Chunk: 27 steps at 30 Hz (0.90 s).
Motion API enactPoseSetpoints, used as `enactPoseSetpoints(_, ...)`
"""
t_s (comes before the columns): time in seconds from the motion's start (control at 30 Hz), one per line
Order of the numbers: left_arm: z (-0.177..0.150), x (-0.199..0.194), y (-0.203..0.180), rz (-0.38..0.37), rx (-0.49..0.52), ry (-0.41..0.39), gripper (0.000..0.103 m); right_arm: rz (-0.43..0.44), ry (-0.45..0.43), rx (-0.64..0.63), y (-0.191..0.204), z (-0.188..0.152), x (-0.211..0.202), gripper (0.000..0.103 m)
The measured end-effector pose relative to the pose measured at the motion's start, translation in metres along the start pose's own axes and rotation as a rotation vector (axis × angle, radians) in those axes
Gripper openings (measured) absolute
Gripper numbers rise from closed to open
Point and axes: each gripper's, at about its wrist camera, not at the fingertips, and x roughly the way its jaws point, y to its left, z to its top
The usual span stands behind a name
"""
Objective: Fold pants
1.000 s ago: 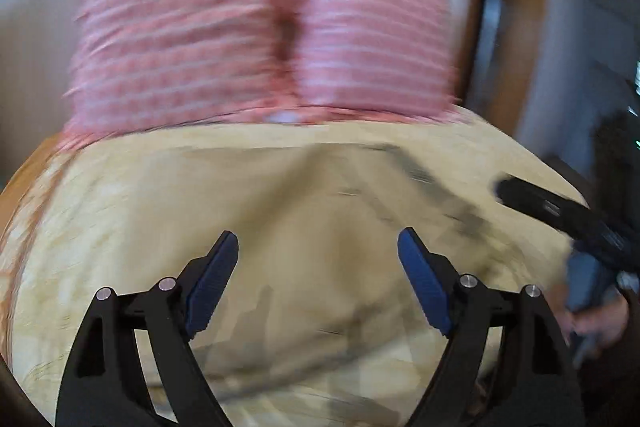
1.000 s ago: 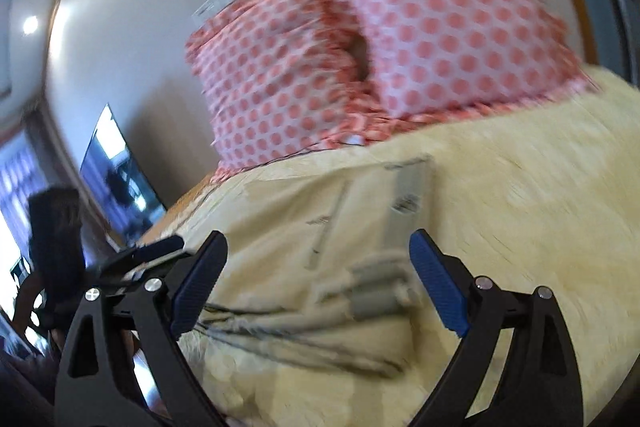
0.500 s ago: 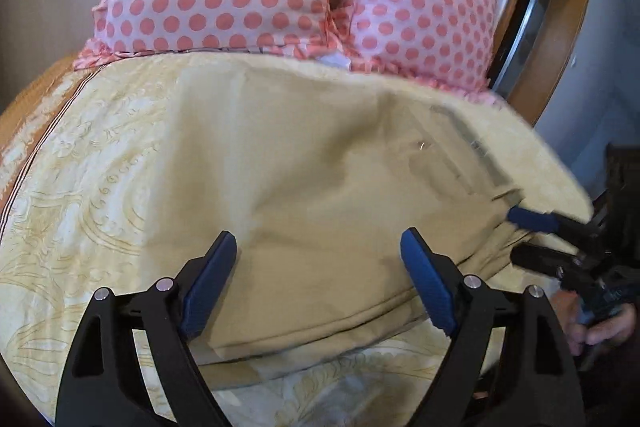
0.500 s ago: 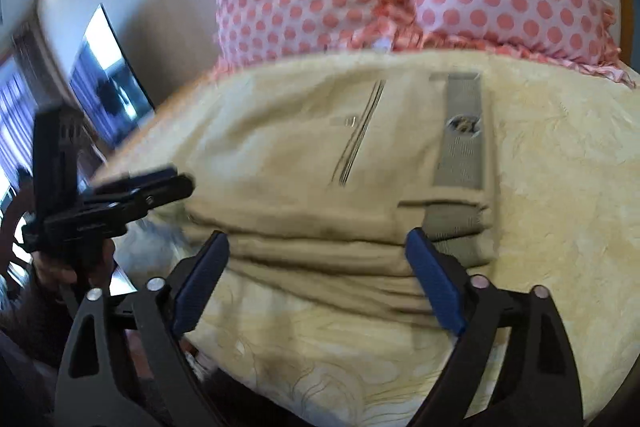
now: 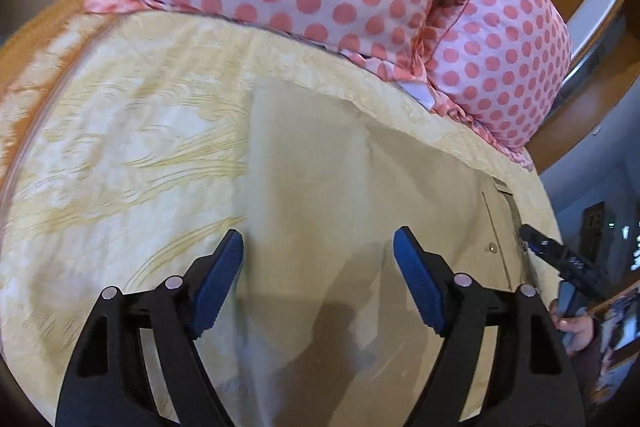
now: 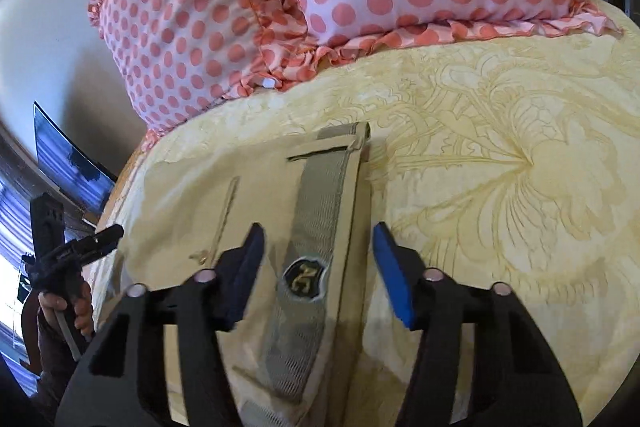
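Now, pants [image 5: 340, 195]: soft, light, limp on bed [image 5: 132, 131].
Hold: likely waistband [image 6: 316, 227] edge.
Left claw [image 5: 318, 259]: wide open, empty.
Right claw [image 6: 318, 259]: wide open, empty.

Khaki pants [image 5: 340, 195] lie flat on bed. In right view grey mesh waistband lining [image 6: 316, 227] runs 12 to 6 o'clock, dark badge [image 6: 305, 279] at centre.

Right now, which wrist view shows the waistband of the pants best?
The right wrist view. The grey mesh waistband runs straight between the open right gripper, with its dark badge legible. In the left wrist view the pants show mostly plain beige fabric below the open left gripper; the waistband sits at the far right edge, barely visible.
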Motion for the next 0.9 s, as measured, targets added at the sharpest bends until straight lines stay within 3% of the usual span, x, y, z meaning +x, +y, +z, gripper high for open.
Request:
enactPoseSetpoints(0.1,0.009,0.011,-0.003,-0.004,0.015,0.021,0.077,-0.005,0.007,-0.051,0.004,0.001,0.008,0.047)
enactPoseSetpoints(0.3,0.025,0.022,-0.001,-0.050,0.010,0.035,0.077,-0.008,-0.004,-0.169,0.014,-0.002,0.001,0.033)
enactPoseSetpoints(0.4,0.029,0.025,0.004,-0.077,-0.011,0.033,0.077,-0.022,0.018,-0.155,0.011,0.001,0.008,0.042)
enactPoseSetpoints(0.47,0.031,0.026,0.005,-0.086,-0.016,0.032,0.079,-0.010,0.021,-0.149,0.009,0.003,0.012,0.042)
enactPoseSetpoints(0.53,0.032,0.027,0.005,-0.092,-0.015,0.033,0.079,-0.001,0.018,-0.166,0.011,0.001,0.011,0.026)
enactPoseSetpoints(0.57,0.032,0.028,0.005,-0.095,-0.018,0.033,0.079,0.009,0.006,-0.180,0.014,-0.001,0.007,0.023)
enactPoseSetpoints(0.7,0.033,0.028,0.006,-0.100,-0.028,0.027,0.079,-0.003,0.023,-0.163,0.012,0.000,0.012,0.032)
enactPoseSetpoints(0.73,0.032,0.028,0.005,-0.088,-0.027,0.022,0.076,0.009,0.026,-0.152,0.010,0.000,0.013,0.026)
enactPoseSetpoints(0.77,0.031,0.028,0.005,-0.068,-0.022,0.019,0.053,0.023,0.021,-0.146,0.009,0.001,0.012,0.021)
enactPoseSetpoints(0.8,0.030,0.028,0.003,-0.038,-0.008,0.016,0.042,0.048,0.015,-0.142,0.009,0.001,0.009,0.014)
enactPoseSetpoints(0.83,0.029,0.026,0.003,-0.045,-0.002,0.009,0.021,0.075,0.005,-0.134,0.009,0.002,0.006,0.012)
enactPoseSetpoints(0.87,0.029,0.022,0.003,-0.068,-0.003,0.001,0.007,0.093,-0.007,-0.129,0.010,0.003,0.003,0.012)
enactPoseSetpoints(0.9,0.030,0.020,0.002,-0.067,-0.003,-0.003,0.006,0.109,-0.016,-0.126,0.011,0.005,-0.001,0.011)
